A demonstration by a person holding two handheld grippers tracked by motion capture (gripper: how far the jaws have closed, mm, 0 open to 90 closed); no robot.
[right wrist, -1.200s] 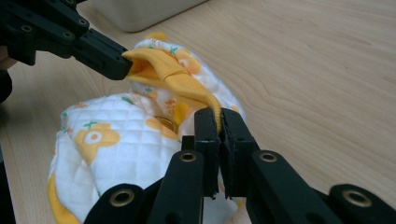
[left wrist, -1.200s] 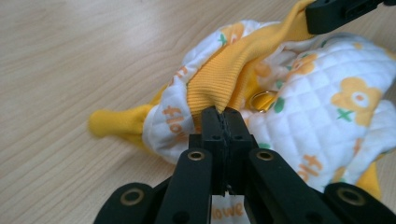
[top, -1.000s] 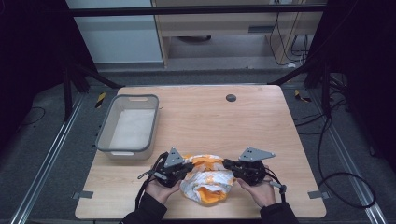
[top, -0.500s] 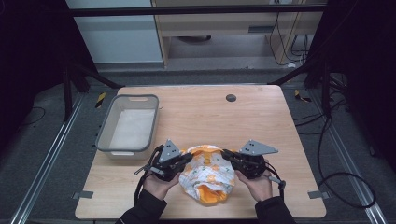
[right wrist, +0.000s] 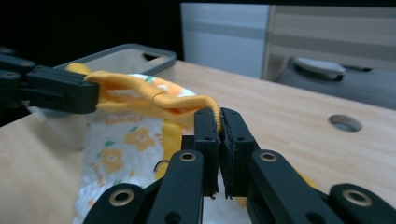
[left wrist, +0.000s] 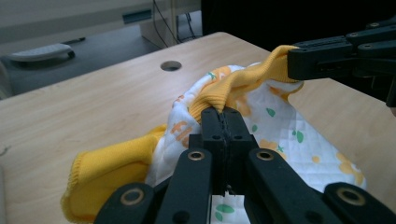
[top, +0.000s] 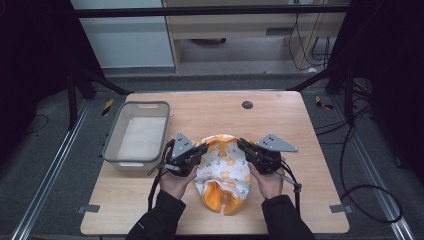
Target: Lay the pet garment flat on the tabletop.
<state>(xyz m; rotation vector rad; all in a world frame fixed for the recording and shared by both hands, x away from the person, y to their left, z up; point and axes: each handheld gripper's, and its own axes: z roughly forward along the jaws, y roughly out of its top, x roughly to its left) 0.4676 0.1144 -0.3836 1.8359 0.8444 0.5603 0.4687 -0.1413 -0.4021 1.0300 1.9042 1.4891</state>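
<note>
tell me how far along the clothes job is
Done: both claws have pinched the orange ribbed edge of the printed garment, left claw, right claw. In hand: that edge is lifted and held between them while the rest lies on the table. Left, probably: moving it into the grey bin, which holds no garment.

Left gripper [top: 202,148], right gripper [top: 242,144]: jaws clamped, facing inward.

White cloth [top: 221,167] printed with orange flowers and green leaves, edged orange-yellow; black tongs [top: 203,148]; grey bin [top: 112,137].
</note>
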